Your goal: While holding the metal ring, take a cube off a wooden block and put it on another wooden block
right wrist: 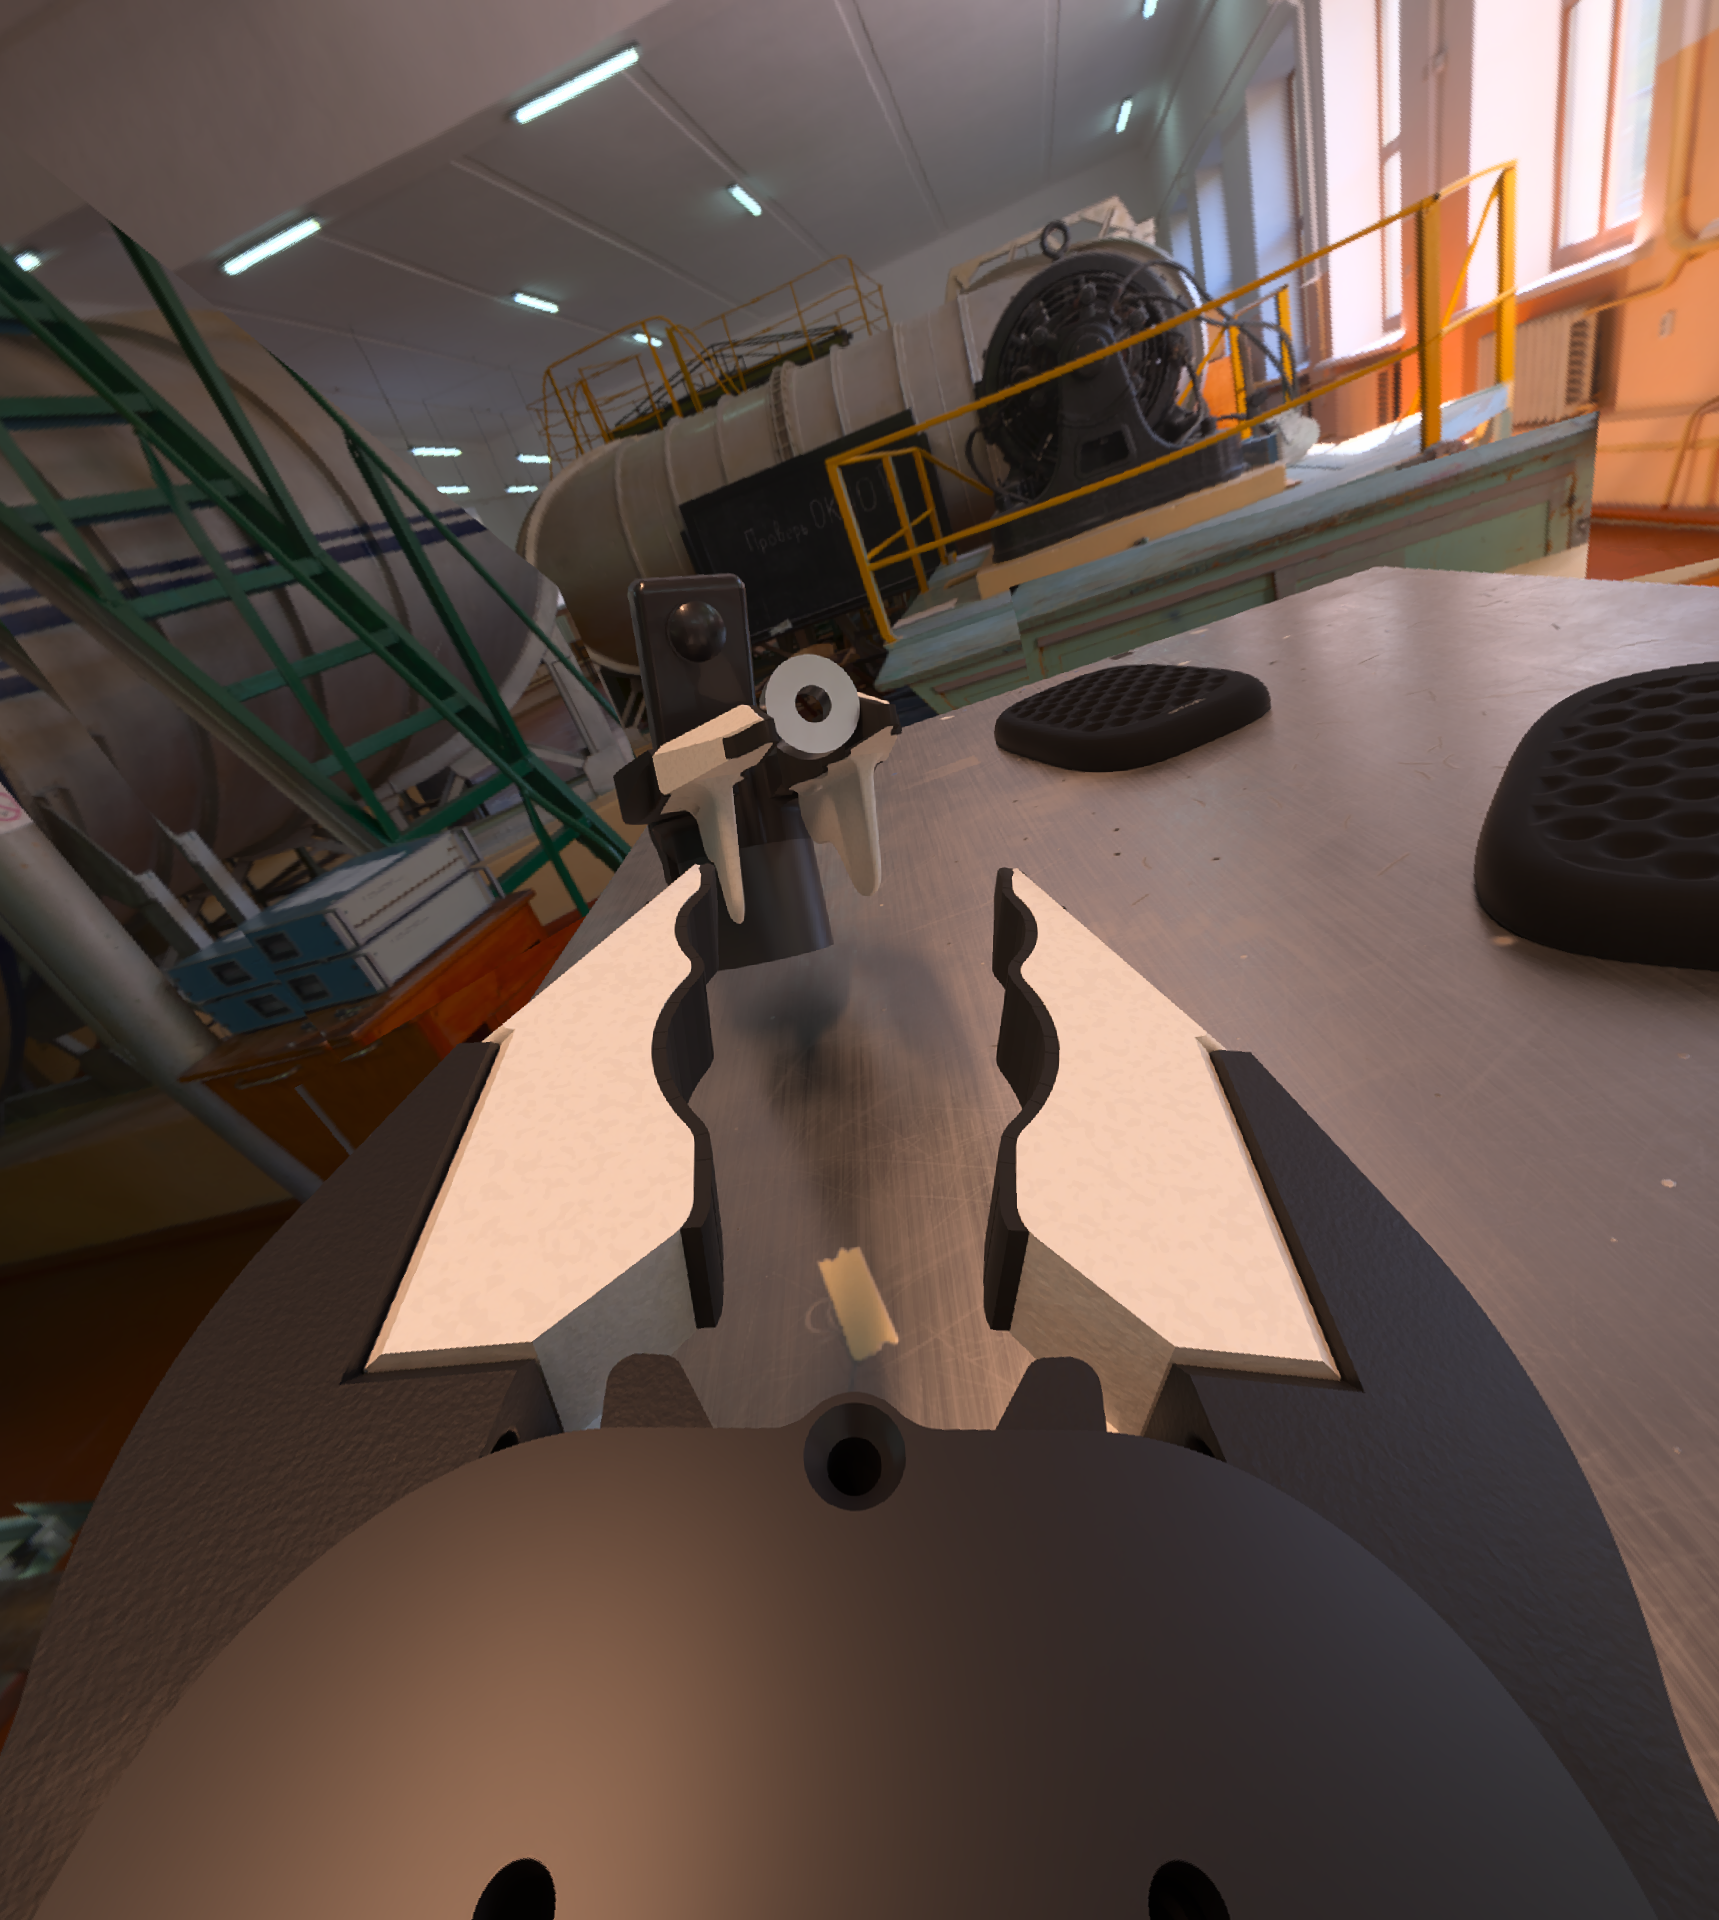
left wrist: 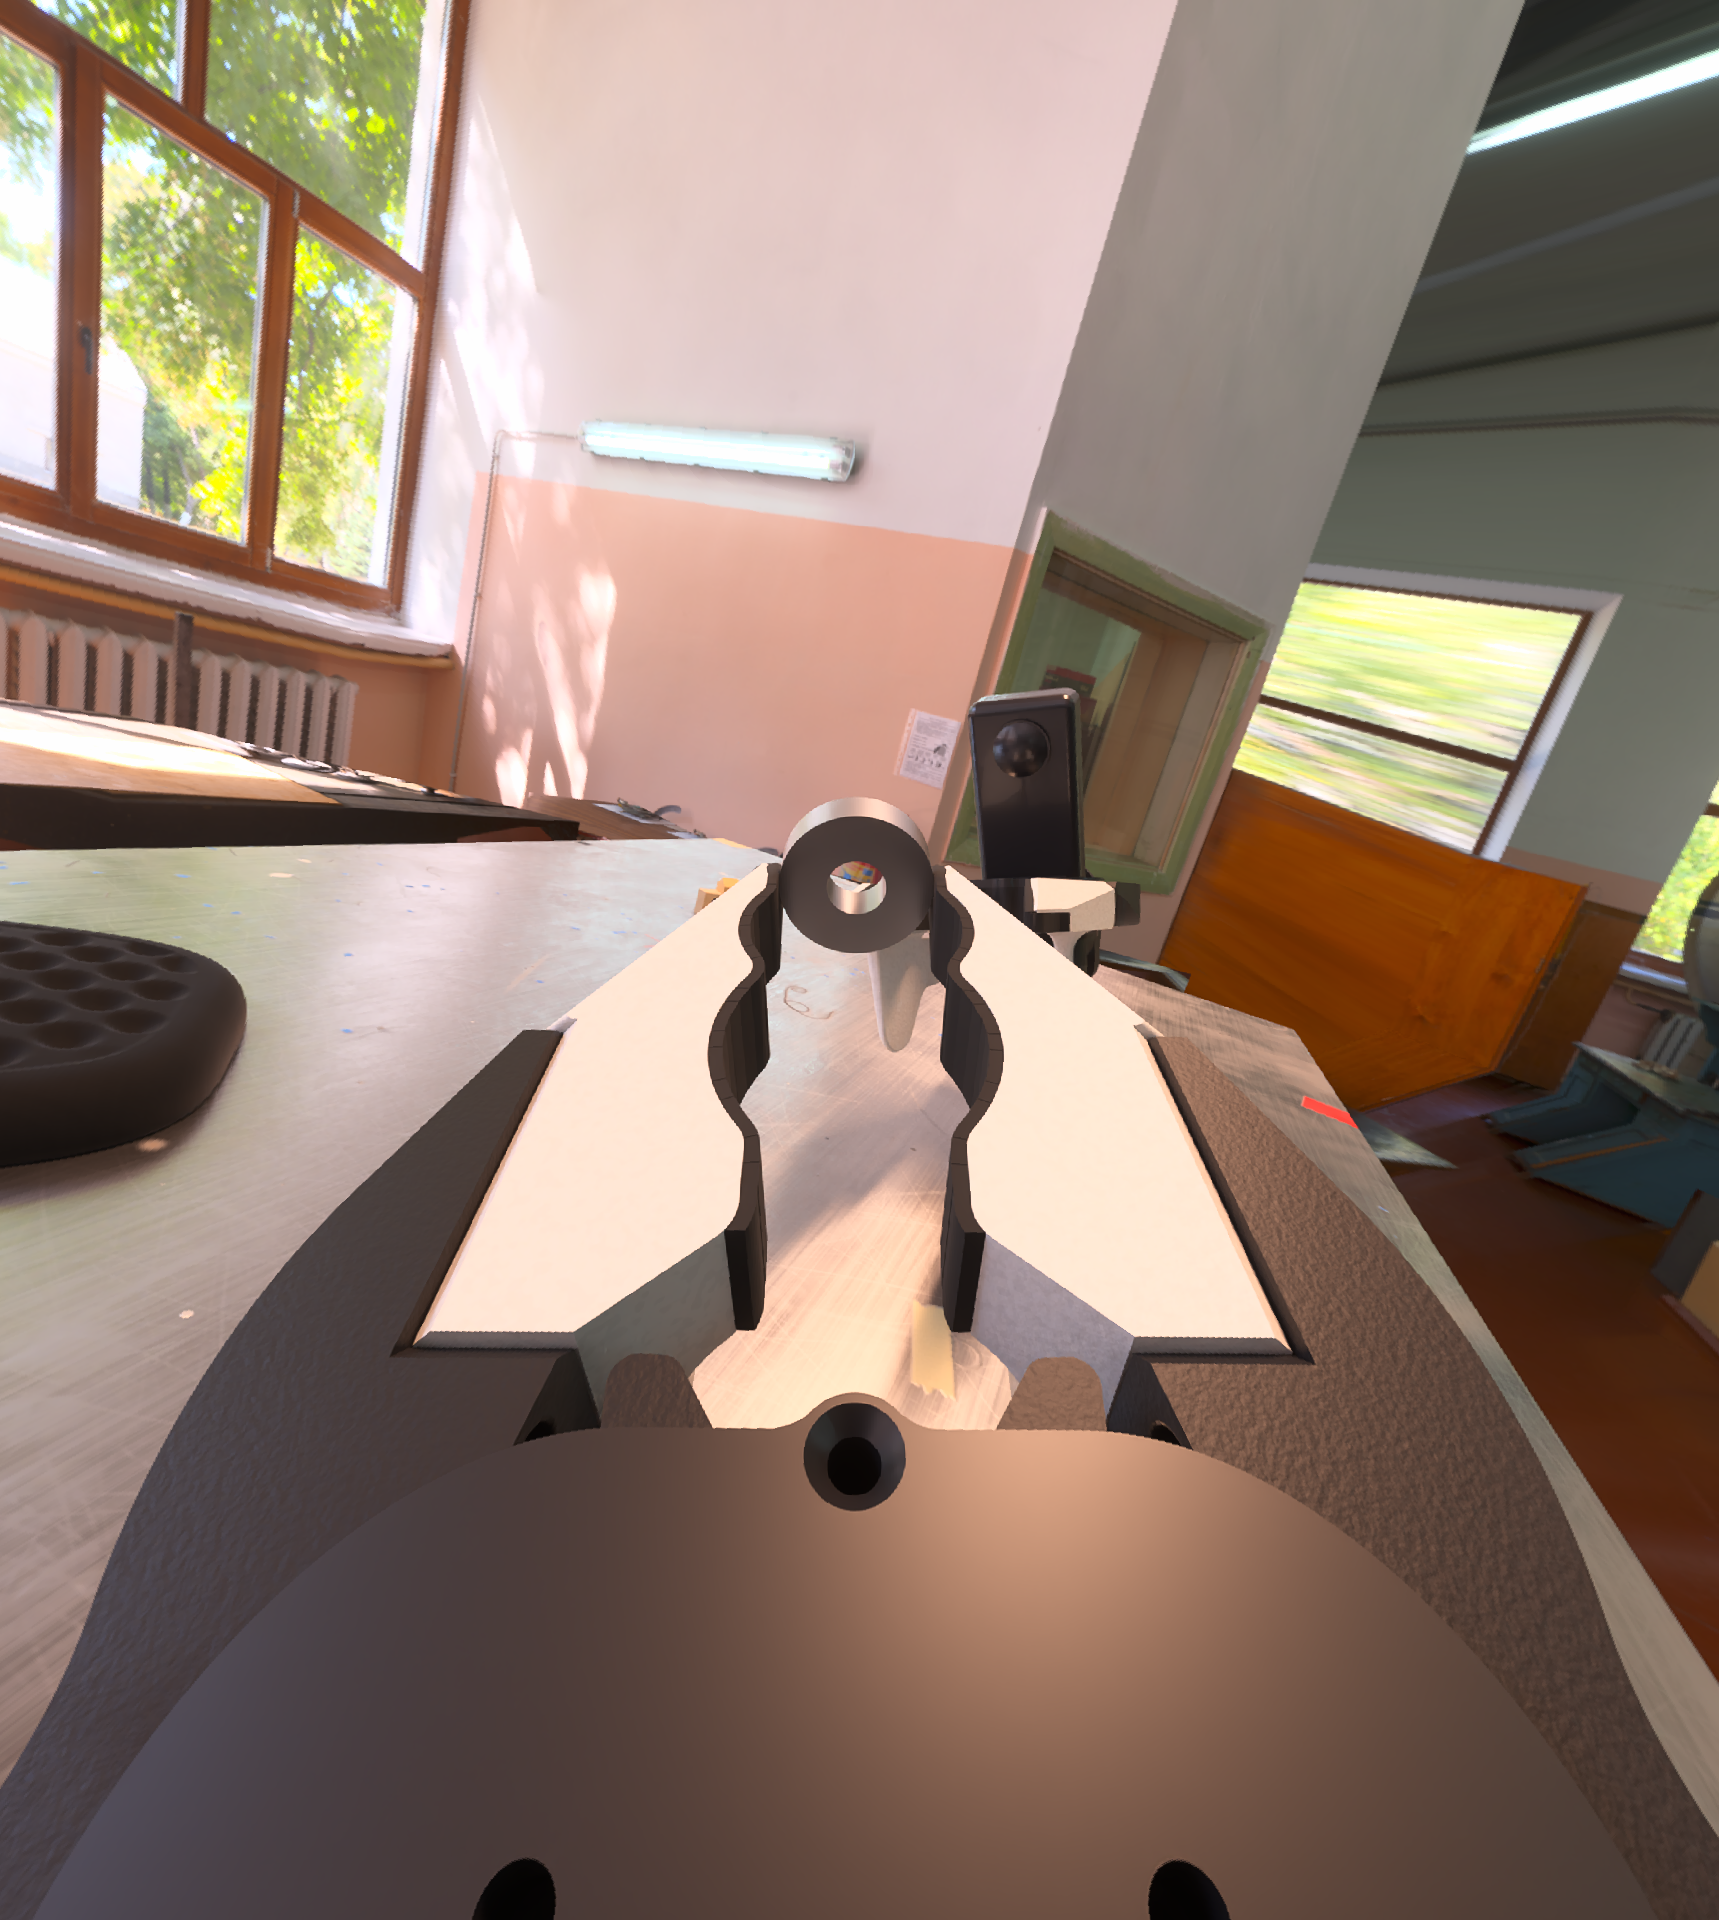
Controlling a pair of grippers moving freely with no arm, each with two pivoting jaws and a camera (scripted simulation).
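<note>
My left gripper [left wrist: 853,891] is shut on the grey metal ring [left wrist: 813,904] and holds it upright at the fingertips, above the metal table [left wrist: 367,1091]. A tan sliver of a wooden block [left wrist: 715,894] peeks out left of the fingers. A small coloured spot shows through the ring's hole; I cannot tell what it is. My right gripper [right wrist: 852,883] is open and empty, low over the table. It faces the left gripper, whose ring [right wrist: 782,707] shows beyond it. The right gripper's dark housing [left wrist: 1026,800] shows behind the ring. No cube is clearly in view.
A black honeycomb pad [left wrist: 34,1029] lies on the table to the left. In the right wrist view two such pads [right wrist: 1130,717] [right wrist: 1665,821] lie to the right. A strip of tape [right wrist: 855,1314] is stuck to the table. The table edge [left wrist: 1374,1195] runs close on the right.
</note>
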